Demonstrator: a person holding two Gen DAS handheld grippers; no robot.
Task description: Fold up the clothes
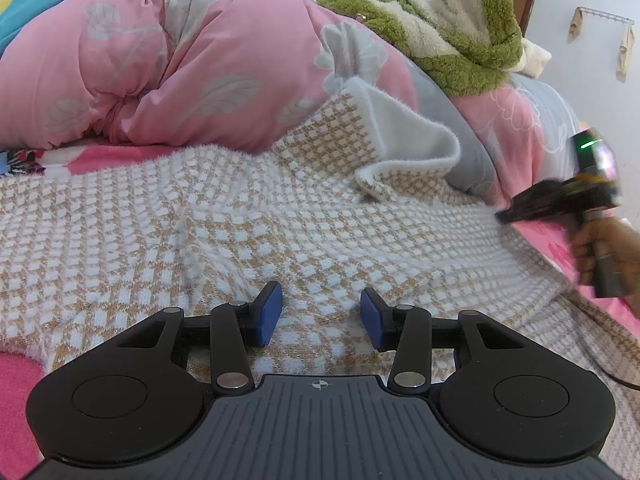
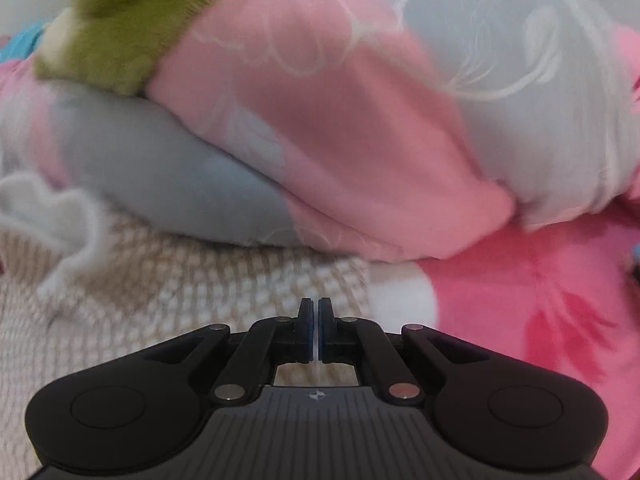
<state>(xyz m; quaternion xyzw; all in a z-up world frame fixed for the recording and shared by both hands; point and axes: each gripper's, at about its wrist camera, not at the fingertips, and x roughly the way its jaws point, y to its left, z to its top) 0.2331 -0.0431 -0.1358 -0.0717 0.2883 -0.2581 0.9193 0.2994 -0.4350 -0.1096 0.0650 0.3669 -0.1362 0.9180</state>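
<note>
Checked knit sweater (image 1: 224,216) spread flat on bed, against pink duvet (image 1: 180,52); soft, fuzzy, limp, likely to sag; best pinched at hem or cuff (image 1: 400,148); left tongs (image 1: 321,316) apart above it; right tongs (image 2: 319,330) together, apparently empty.

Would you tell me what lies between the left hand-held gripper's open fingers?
Only the checked knit garment, spread flat beneath the left hand-held gripper, in the left wrist view.
</note>
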